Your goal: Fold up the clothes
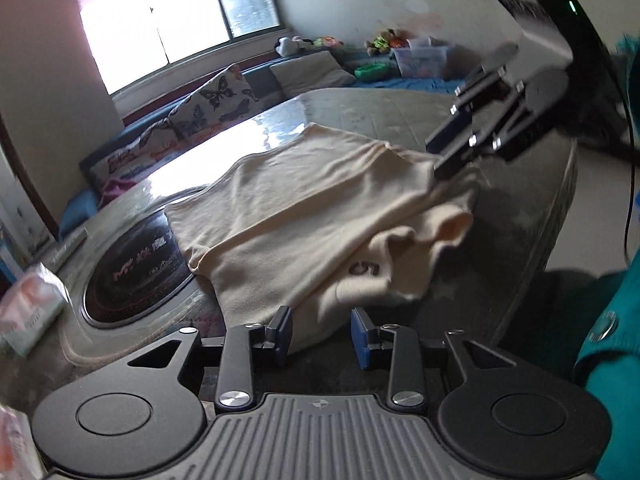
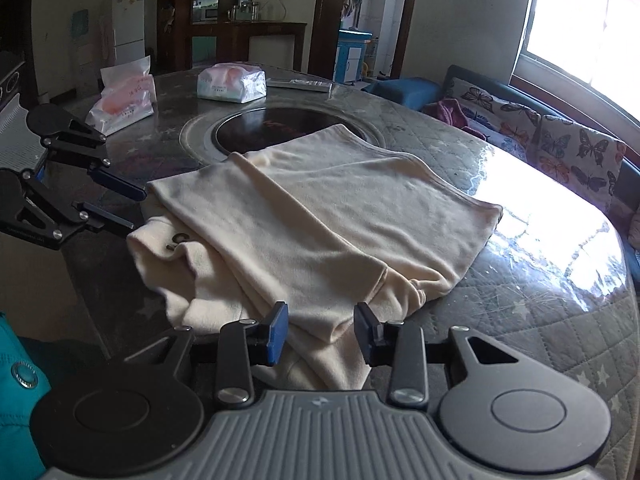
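A cream garment (image 1: 320, 208) (image 2: 320, 216) lies partly folded on a round quilted table (image 2: 520, 300), with a sleeve doubled over the body and a small dark print near one edge. In the left wrist view my left gripper (image 1: 320, 334) is open at the garment's near edge, and a bit of cloth sits between its fingers. From the right wrist view my right gripper (image 2: 323, 334) is open too, with the opposite edge of the cloth lying between its blue pads. Each gripper shows in the other's view, the right gripper (image 1: 438, 160) and the left gripper (image 2: 134, 210), both at the cloth's edge.
A dark round hotplate (image 2: 276, 128) is set in the table's middle, partly under the garment. Two tissue packs (image 2: 124, 100) (image 2: 232, 84) and a remote (image 2: 300, 85) lie at the far side. A sofa with butterfly cushions (image 2: 560, 144) runs behind. A teal sleeve (image 2: 16, 400) is near.
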`<action>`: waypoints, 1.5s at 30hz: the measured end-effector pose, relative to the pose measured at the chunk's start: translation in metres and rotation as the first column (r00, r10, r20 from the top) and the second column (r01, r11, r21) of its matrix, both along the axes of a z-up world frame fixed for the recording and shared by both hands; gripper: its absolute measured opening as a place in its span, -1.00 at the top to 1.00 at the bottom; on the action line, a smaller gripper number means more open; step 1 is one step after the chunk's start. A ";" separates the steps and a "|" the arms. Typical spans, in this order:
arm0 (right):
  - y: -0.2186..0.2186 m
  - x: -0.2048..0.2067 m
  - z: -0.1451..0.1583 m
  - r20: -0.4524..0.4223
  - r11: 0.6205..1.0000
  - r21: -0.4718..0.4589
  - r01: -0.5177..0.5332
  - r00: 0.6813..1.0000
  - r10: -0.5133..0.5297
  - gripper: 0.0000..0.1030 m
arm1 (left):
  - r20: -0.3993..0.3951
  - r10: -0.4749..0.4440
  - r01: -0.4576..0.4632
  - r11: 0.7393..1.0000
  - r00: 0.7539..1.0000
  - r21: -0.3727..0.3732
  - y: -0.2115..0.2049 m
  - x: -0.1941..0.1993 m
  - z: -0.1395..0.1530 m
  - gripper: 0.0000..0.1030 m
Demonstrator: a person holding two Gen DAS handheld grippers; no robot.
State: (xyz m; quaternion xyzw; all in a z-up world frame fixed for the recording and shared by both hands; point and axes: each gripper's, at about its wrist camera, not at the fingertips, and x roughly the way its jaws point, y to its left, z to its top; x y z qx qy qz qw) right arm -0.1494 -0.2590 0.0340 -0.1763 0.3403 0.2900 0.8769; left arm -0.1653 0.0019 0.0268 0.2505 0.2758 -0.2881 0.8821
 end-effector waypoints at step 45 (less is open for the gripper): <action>0.005 0.022 -0.010 -0.054 0.993 0.093 -0.077 0.995 0.082 0.84 | 0.099 -0.010 0.010 1.000 0.995 -0.001 0.000 0.027 -0.017 0.32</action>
